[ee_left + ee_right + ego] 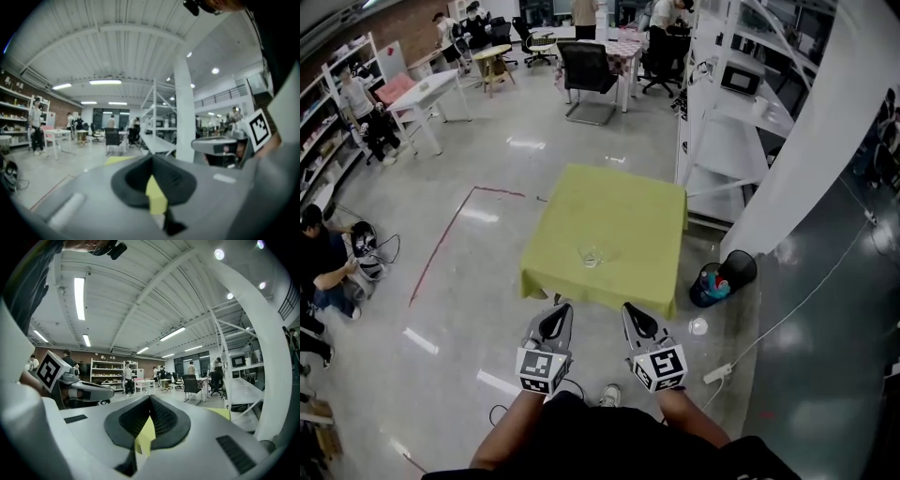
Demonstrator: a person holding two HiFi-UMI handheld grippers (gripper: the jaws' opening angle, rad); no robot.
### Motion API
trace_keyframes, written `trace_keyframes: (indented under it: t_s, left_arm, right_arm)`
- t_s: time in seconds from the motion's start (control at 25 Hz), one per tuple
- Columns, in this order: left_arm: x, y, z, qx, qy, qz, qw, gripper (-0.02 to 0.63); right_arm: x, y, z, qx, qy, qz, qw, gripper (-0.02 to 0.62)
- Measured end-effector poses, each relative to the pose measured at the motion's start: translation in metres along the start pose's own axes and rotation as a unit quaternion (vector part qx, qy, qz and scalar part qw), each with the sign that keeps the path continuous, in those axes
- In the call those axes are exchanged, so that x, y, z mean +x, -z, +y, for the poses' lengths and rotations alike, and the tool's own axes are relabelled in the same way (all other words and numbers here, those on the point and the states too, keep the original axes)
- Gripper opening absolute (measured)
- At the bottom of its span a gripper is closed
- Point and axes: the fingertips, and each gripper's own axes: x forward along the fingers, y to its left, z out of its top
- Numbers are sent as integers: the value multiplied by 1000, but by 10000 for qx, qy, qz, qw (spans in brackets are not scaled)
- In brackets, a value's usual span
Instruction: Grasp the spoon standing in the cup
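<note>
Near: my left gripper (558,311) and right gripper (632,311), both with jaws closed tip to tip and nothing held. Beyond: a clear glass cup (592,254) near the front edge of the yellow-green table (628,202), well apart from both grippers. The spoon is too small to resolve. It is probably light, stiff and slippery, so I would pinch the handle above the fragile rim.

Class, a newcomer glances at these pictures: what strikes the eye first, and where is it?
The yellow-green table stands alone mid-floor, a clear glass cup near its front edge. Close to the person's body, the left gripper and right gripper point toward it, jaws together, holding nothing.
</note>
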Motion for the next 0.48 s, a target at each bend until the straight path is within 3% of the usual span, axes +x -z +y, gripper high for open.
trace_keyframes:
  t_s: [0.48]
  left_arm:
    - [53, 7, 35, -184, 3, 87, 9998, 6]
  right_arm:
    - [53, 6, -29, 40, -6, 141, 9999, 6]
